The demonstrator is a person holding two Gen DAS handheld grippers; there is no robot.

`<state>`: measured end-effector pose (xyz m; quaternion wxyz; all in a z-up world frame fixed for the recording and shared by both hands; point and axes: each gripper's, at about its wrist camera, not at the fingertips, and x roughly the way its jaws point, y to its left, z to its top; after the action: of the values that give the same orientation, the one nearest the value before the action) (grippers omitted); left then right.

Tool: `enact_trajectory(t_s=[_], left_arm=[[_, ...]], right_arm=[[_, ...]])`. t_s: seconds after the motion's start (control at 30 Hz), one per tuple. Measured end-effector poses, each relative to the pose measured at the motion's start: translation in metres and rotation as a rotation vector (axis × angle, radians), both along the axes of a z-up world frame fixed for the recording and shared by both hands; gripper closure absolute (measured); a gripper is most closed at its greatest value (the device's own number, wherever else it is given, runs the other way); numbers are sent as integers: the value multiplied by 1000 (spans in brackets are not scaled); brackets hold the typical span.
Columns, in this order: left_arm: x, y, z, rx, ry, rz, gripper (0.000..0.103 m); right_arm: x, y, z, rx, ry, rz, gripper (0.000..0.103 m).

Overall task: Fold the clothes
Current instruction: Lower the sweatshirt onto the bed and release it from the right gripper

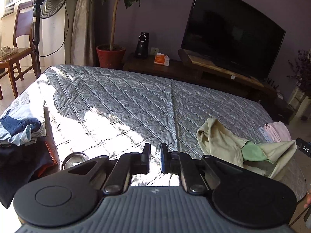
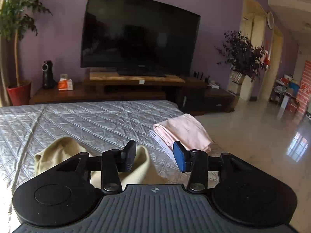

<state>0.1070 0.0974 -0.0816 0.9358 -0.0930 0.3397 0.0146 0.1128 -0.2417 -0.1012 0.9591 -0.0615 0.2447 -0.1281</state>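
Note:
A crumpled beige garment (image 1: 219,141) with a green patch (image 1: 252,151) lies on the grey quilted bed (image 1: 126,101), at the right of the left wrist view. In the right wrist view it (image 2: 58,149) lies under and left of my right gripper (image 2: 154,155), which is open and empty above it. My left gripper (image 1: 155,155) hovers over the sunlit bed, its jaws a narrow gap apart, holding nothing. The right gripper's tip (image 1: 303,147) shows at the right edge. A folded pink garment (image 2: 184,132) lies near the bed's right edge.
A pile of blue and dark clothes (image 1: 21,132) sits at the bed's left edge. Beyond the bed stand a TV (image 2: 140,36) on a wooden stand (image 2: 126,89), a potted tree (image 1: 110,54), a fan (image 1: 48,0) and a chair (image 1: 17,54). Tiled floor (image 2: 262,136) lies to the right.

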Motion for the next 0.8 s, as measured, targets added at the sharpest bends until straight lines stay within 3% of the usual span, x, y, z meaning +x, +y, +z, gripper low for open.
enact_trajectory(t_s=[0.03,0.07,0.13,0.2,0.27,0.3,0.37,0.4,0.47,0.5,0.53,0.63,0.7,0.77,0.8], left_arm=[[2,0,-2,0,6,1,94],[4,1,-4,0,10,3,94],[5,4,-7,-1,16,7,94],[7,6,-10,-2,22,12,94],[7,9,-13,-1,28,16,94],[6,11,-13,-1,29,19,94],[5,15,-14,-2,32,26,94],[5,17,-15,-2,33,29,94],[5,21,-15,-4,36,36,94],[5,22,-15,-7,34,40,94],[5,23,-14,-11,32,43,94],[5,28,-13,-25,28,58,94],[5,31,-13,-29,27,66,94],[4,34,-12,-32,26,74,94],[4,36,-12,-34,26,78,94]], right_arm=[[-6,18,-2,-41,8,97,32],[-12,36,-7,-80,17,185,27],[-20,63,-18,-86,54,272,30],[-9,78,-33,13,182,348,30],[7,86,-50,77,259,345,37],[17,84,-59,115,278,306,44],[37,78,-77,185,331,196,48],[45,80,-85,168,347,179,54],[57,84,-101,183,386,201,67],[61,86,-106,207,401,216,88],[59,88,-106,233,390,235,97],[58,103,-91,425,324,403,97],[55,126,-71,469,263,569,96],[53,147,-50,480,209,708,81],[52,154,-43,483,192,753,58]])
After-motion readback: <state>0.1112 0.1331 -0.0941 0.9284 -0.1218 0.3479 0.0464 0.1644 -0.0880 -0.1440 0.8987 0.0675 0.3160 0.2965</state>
